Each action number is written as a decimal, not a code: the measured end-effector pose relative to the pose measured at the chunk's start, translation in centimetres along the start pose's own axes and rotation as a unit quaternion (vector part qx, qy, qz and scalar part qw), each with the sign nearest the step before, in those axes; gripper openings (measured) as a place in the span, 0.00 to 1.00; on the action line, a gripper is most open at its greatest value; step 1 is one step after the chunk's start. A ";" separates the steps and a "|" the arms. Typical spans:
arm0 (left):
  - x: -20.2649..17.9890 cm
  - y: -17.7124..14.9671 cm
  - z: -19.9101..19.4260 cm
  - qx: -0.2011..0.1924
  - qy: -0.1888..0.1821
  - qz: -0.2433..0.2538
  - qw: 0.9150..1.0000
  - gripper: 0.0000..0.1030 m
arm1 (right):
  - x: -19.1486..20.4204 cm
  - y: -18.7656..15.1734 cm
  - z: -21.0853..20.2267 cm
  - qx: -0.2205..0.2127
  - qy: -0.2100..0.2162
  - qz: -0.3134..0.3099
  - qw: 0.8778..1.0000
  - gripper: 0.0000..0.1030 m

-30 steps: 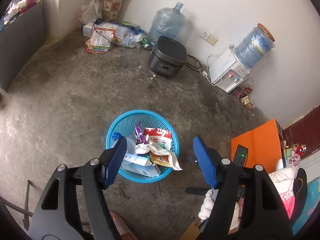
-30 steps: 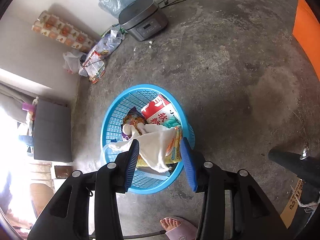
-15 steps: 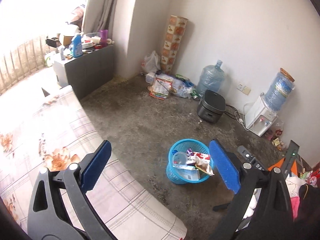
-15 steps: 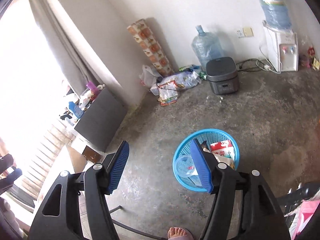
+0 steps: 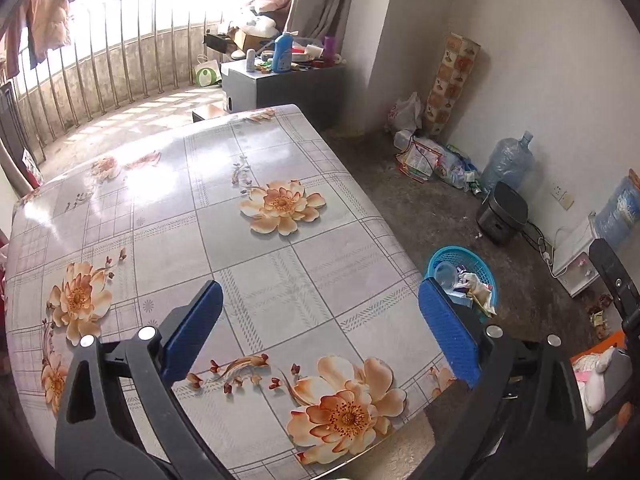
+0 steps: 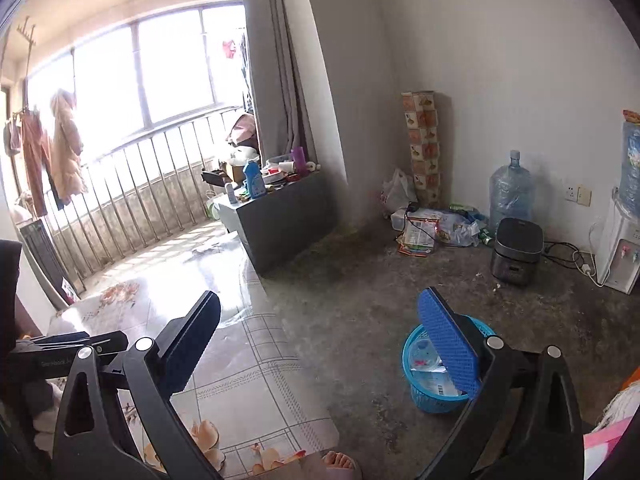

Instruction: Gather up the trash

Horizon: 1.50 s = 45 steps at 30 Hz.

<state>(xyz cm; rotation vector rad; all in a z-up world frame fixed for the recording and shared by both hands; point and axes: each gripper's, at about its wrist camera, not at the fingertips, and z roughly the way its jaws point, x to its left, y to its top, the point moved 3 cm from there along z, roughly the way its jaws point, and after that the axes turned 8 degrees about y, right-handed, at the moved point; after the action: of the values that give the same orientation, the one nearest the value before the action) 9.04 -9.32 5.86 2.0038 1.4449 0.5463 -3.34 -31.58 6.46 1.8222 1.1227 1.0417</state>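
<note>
The left gripper (image 5: 320, 328) hangs over the counter (image 5: 256, 272), its jaws spread wide with nothing between them. The right gripper (image 6: 320, 336) sits near the counter's edge (image 6: 276, 384), its jaws opening and also bare; bare toes (image 6: 338, 460) show at the bottom of its view. The counter's flowered cloth (image 5: 344, 408) carries nothing in either view.

Just past the counter's corner, on the concrete floor (image 6: 360, 304), stands the blue basket (image 5: 486, 270), which holds the trash (image 5: 476, 286): a clear cup, crumpled white paper and wrappers. From the right wrist the basket (image 6: 412, 360) is partly hidden behind the right finger.

Farther off, a dark cooker (image 6: 518, 250) sits near the wall, with a large water jug (image 6: 510, 194) just behind it and a white dispenser (image 6: 618, 252) to the right. A pile of bags and packets (image 6: 436, 226) lies in the corner below a patterned column (image 6: 424, 148). A grey cabinet (image 6: 280, 216) with bottles on it stands by the curtain, and the railed balcony (image 6: 132, 200) lies beyond.
</note>
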 end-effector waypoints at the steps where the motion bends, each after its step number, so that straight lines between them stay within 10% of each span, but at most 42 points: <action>1: 0.4 0.0 -0.5 -0.015 0.017 0.003 1.000 0.91 | 0.5 -0.1 -0.3 -0.002 0.003 -0.002 1.000 0.94; 8: 1.9 -1.5 -2.3 -0.047 0.048 0.000 0.998 0.91 | 3.6 -1.6 -0.4 0.008 -0.009 -0.047 0.999 0.94; 20: -0.4 -8.9 0.6 0.077 0.045 0.028 0.996 0.91 | 3.6 -9.9 2.6 0.232 -0.057 -0.116 0.964 0.94; 45: 0.6 -9.0 1.1 0.084 0.090 0.045 0.991 0.91 | 2.2 -8.8 2.7 0.235 -0.105 -0.115 0.959 0.94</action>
<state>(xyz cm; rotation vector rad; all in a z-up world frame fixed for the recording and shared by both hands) 3.59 -6.99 -1.06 2.2074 1.5584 0.6795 -3.10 -27.04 -1.82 2.0395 1.4960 0.4531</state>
